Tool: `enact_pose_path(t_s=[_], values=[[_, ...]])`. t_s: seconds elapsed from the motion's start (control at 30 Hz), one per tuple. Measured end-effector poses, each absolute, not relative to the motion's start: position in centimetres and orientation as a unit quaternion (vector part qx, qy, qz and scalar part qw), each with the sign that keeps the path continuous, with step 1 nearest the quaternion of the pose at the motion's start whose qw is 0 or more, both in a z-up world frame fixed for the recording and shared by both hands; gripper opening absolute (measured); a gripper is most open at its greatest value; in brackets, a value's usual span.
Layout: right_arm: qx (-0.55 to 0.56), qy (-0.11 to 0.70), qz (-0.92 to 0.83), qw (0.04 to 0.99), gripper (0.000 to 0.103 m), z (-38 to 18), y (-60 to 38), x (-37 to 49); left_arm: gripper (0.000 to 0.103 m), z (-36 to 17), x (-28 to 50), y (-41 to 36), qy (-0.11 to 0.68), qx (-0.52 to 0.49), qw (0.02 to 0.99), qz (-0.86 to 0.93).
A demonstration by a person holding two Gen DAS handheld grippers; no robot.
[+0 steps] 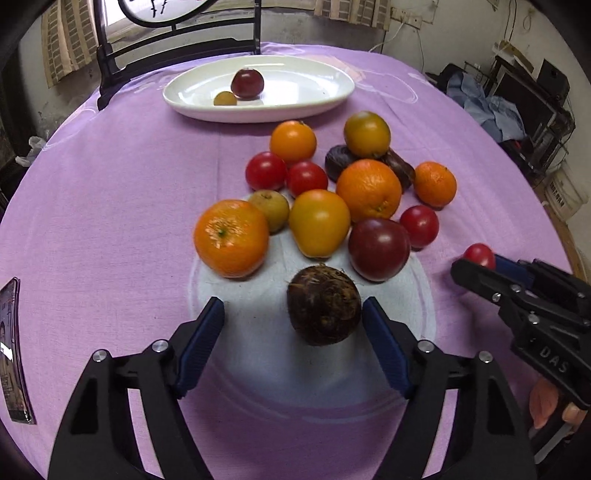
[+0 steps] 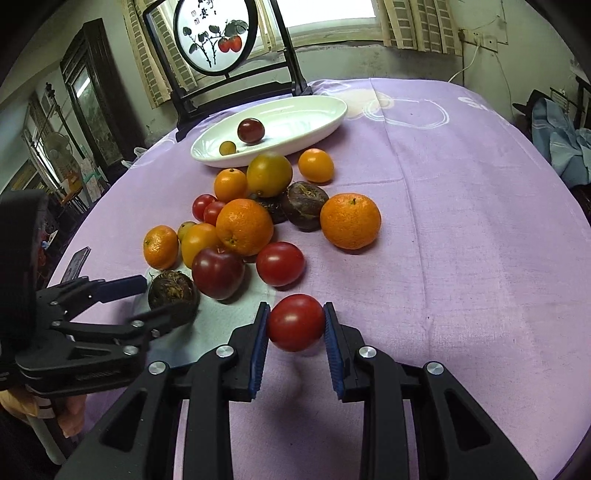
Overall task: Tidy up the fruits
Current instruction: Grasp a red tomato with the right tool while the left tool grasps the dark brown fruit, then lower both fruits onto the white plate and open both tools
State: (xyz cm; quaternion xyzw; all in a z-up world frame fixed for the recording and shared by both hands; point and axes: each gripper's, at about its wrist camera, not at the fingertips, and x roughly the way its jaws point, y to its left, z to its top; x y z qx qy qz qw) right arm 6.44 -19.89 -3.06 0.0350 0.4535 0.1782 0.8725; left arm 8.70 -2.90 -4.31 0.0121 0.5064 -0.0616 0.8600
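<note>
A red tomato sits clamped between the blue pads of the right gripper, both pads pressed against its sides, and it appears lifted just clear of the purple tablecloth, on the near side of the fruit pile and well short of the white oval dish. In the left wrist view the same tomato shows at the tip of that gripper, off to the pile's right. The left gripper has its fingers spread wide around a dark brown, rough-skinned fruit that rests on the cloth at the pile's near edge; the right pad is just beside or touching the fruit, the left one well apart from it. From the right wrist view this left gripper reaches in from the left, with the brown fruit between its fingers. The pile holds oranges, an orange-yellow fruit, red tomatoes, a dark red plum and other dark fruits, all close together. Beyond the pile, the dish carries a dark red plum and a small yellowish fruit beside it. Behind the dish stands a dark wooden frame with a round painted panel.
</note>
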Motion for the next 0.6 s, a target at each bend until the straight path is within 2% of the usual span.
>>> enact_pose_path(t_s=[0.1,0.13,0.2,0.23,0.43,0.6], values=[[0.03,0.449,0.183,0.874,0.029,-2.9,-19.6,6.2,0.075,-4.7,8.8,-3.6,0.504,0.029,0.861,-0.056],[0.028,0.448,0.183,0.875,0.029,-2.9,-19.6,6.2,0.072,-4.7,8.8,-3.7,0.501,0.031,0.863,-0.056],[0.026,0.451,0.18,0.874,0.029,-3.1,-19.5,6.1,0.056,-4.6,8.9,-3.8,0.493,0.032,0.868,-0.057],[0.026,0.452,0.179,0.874,0.029,-3.1,-19.5,6.1,0.044,-4.4,8.9,-3.8,0.49,0.032,0.869,-0.063],[0.026,0.448,0.169,0.878,0.029,-3.1,-19.7,6.2,0.043,-3.7,8.5,-3.5,0.497,0.037,0.863,-0.077],[0.028,0.426,0.166,0.889,0.029,-1.8,-19.8,6.0,0.043,-0.1,8.5,-2.2,0.469,0.039,0.879,-0.082]])
